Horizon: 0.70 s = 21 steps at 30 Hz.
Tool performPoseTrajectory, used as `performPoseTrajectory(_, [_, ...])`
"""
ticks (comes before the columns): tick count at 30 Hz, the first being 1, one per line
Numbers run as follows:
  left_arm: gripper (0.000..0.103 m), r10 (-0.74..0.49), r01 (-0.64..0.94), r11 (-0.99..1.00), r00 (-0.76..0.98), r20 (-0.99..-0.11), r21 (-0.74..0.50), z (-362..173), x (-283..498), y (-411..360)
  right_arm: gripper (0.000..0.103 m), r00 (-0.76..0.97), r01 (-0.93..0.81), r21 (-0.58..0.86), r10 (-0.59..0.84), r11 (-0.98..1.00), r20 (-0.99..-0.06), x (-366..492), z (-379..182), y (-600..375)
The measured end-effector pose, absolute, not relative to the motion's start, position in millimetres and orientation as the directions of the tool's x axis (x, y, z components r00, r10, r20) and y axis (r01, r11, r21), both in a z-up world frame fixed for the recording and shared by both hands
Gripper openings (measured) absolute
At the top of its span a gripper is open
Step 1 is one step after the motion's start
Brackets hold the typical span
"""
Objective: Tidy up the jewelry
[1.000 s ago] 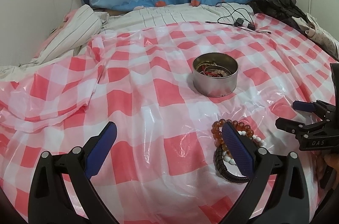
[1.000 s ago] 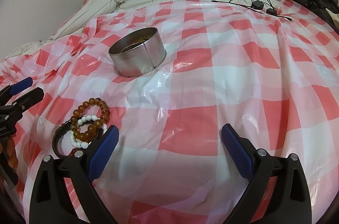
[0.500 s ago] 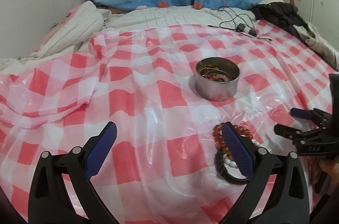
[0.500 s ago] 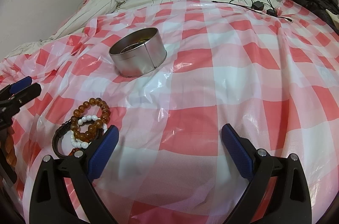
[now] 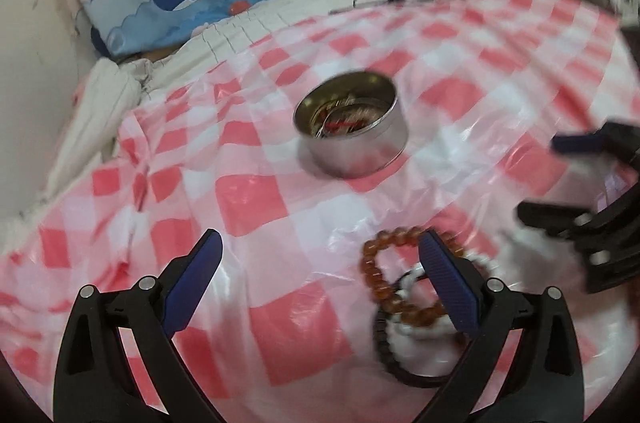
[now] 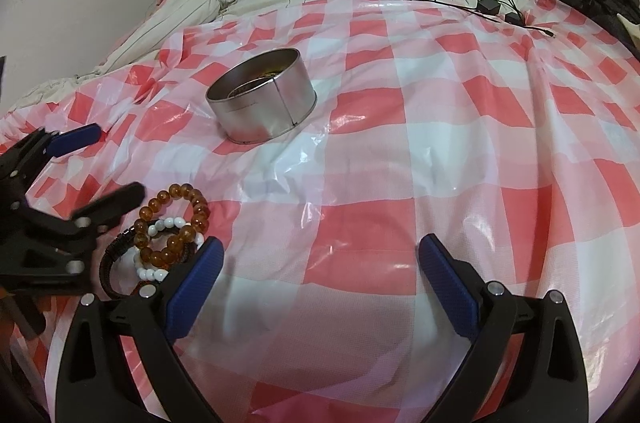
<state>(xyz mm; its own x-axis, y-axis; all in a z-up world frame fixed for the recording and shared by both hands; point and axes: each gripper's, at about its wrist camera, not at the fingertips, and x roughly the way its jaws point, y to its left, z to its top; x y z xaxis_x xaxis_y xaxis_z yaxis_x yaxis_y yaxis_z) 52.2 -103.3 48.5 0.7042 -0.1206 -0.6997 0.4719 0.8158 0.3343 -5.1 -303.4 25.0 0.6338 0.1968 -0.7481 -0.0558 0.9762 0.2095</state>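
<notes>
While both grippers hover over the red-checked plastic sheet (image 6: 400, 183), neither holds anything. Left gripper (image 5: 318, 255): fingers spread wide, its right pad over the bracelet pile. Right gripper (image 6: 318, 259): spread too, left pad just beside the pile. Pile = amber bead bracelet (image 6: 176, 219), white bead bracelet (image 6: 154, 271), dark braided band (image 6: 114, 259), overlapping on the sheet. Round metal tin (image 6: 262, 103) stands upright further back, jewelry inside; left view is motion-blurred.

Black plastic left tool (image 5: 318, 249), right tool (image 6: 319, 255), blue ribbed pads (image 6: 195, 281), silver screws
</notes>
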Motion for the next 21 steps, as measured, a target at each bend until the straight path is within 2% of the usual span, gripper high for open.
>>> performPoseTrajectory(3, [0.088, -0.048, 0.485, 0.780, 0.676, -0.736, 0.395, 30, 58, -105, 0.095, 0.628, -0.058, 0.217, 0.204, 0.974, -0.751, -3, 25, -303])
performPoseTrajectory(4, [0.087, -0.035, 0.471, 0.782, 0.687, -0.726, 0.408, 29, 60, -101, 0.095, 0.627, -0.059, 0.218, 0.206, 0.974, -0.751, -2, 25, -303])
performPoseTrajectory(6, [0.078, 0.009, 0.420, 0.798, 0.708, -0.706, 0.431, 33, 65, -95, 0.095, 0.625, -0.062, 0.217, 0.208, 0.974, -0.752, -2, 26, -302])
performPoseTrajectory(8, [0.075, 0.056, 0.353, 0.825, 0.727, -0.685, 0.442, 40, 72, -78, 0.095, 0.626, -0.065, 0.217, 0.209, 0.974, -0.751, -3, 26, -301])
performPoseTrajectory(11, [0.072, 0.022, 0.333, 0.870, 0.710, -0.704, 0.364, 48, 78, -58, 0.095, 0.628, -0.078, 0.212, 0.213, 0.974, -0.748, -4, 28, -299])
performPoseTrajectory(14, [0.072, -0.102, 0.399, 0.866, 0.732, -0.674, 0.302, 62, 67, -66, 0.095, 0.623, -0.099, 0.188, 0.209, 0.977, -0.754, -4, 28, -292])
performPoseTrajectory(16, [0.072, -0.129, 0.444, 0.843, 0.715, -0.687, 0.303, 57, 64, -79, 0.095, 0.620, -0.105, 0.176, 0.203, 0.979, -0.758, -4, 28, -289])
performPoseTrajectory(19, [0.072, -0.017, 0.451, 0.788, 0.697, -0.717, 0.420, 28, 68, -96, 0.095, 0.620, -0.102, 0.182, 0.206, 0.978, -0.757, -4, 27, -290])
performPoseTrajectory(21, [0.073, 0.066, 0.383, 0.787, 0.728, -0.682, 0.484, 26, 74, -89, 0.095, 0.621, -0.101, 0.188, 0.209, 0.977, -0.755, -5, 28, -291])
